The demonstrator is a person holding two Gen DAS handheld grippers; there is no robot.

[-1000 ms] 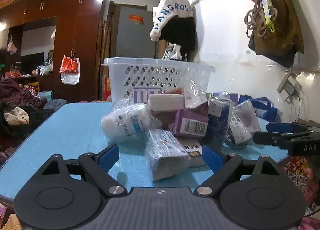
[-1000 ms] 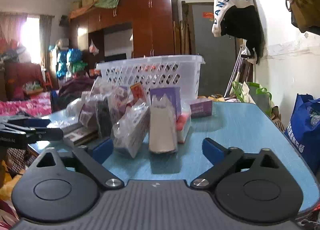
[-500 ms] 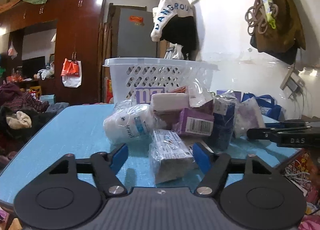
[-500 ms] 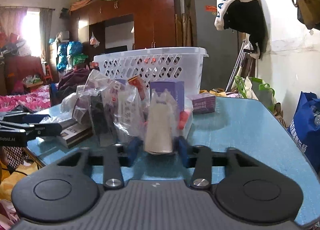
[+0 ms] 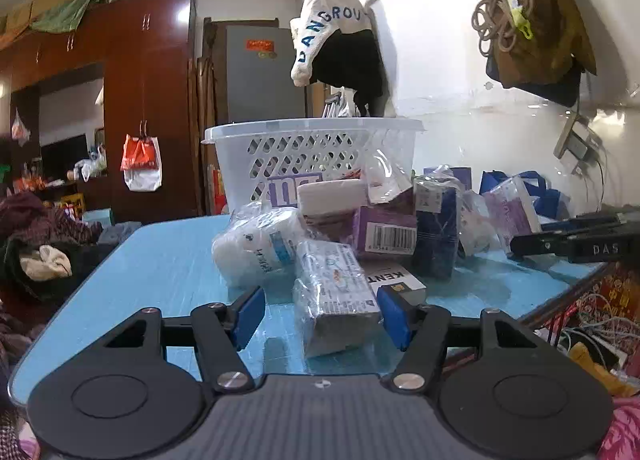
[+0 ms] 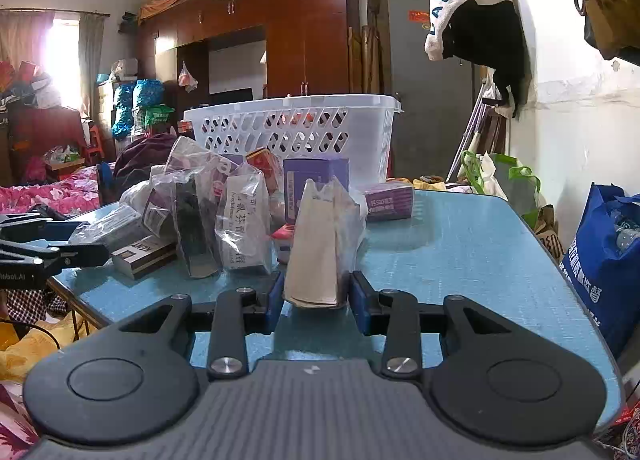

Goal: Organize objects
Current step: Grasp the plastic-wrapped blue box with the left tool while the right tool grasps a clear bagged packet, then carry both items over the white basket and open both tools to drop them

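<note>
Both my hand-held grippers have narrowed since a second ago.

My right hand-held gripper (image 6: 317,296) now grasps the bagged beige packet (image 6: 320,244) near the desk's (image 6: 472,256) near edge; my left hand-held gripper (image 5: 320,314) is closing around the wrapped box (image 5: 334,292), its left pad not touching, basket (image 5: 316,155) behind.
</note>
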